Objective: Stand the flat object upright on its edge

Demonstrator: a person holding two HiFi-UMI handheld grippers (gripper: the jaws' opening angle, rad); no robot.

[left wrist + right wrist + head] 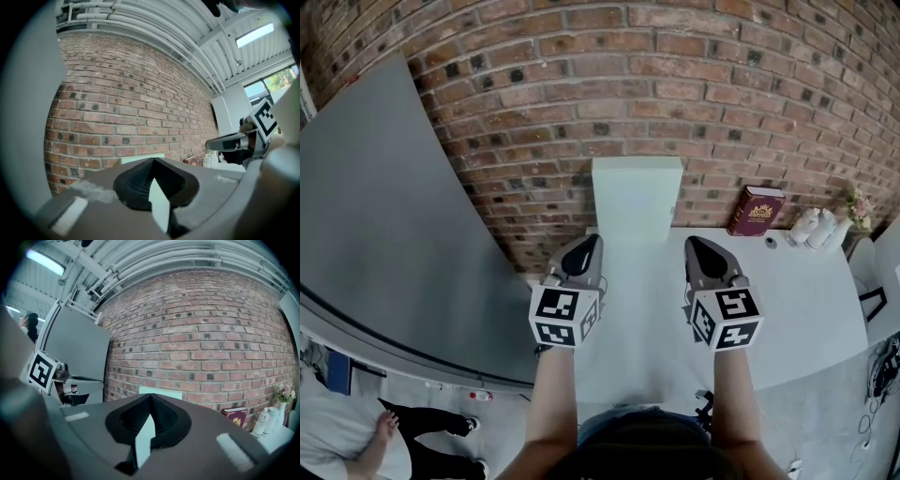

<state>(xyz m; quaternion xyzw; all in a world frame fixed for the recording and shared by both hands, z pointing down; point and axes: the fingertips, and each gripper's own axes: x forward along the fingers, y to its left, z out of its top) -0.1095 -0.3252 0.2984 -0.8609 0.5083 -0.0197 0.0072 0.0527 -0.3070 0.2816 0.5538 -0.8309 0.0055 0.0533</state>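
Brick wall behind a white table. Board already stands on edge at the back edge, centre (leaning on the wall? can't tell). Left gripper and right gripper both closed, empty. Suggest backing off straight, no bumps.

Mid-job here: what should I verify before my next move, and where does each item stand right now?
1. Flat board upright on its edge on the table: ok.
2. Board standing free of the brick wall: cannot tell.
3. Left gripper jaws shut, empty: ok.
4. Right gripper jaws shut, empty: ok.
5. Both grippers apart from the board: ok.
6. Maroon book apart from the board: ok.
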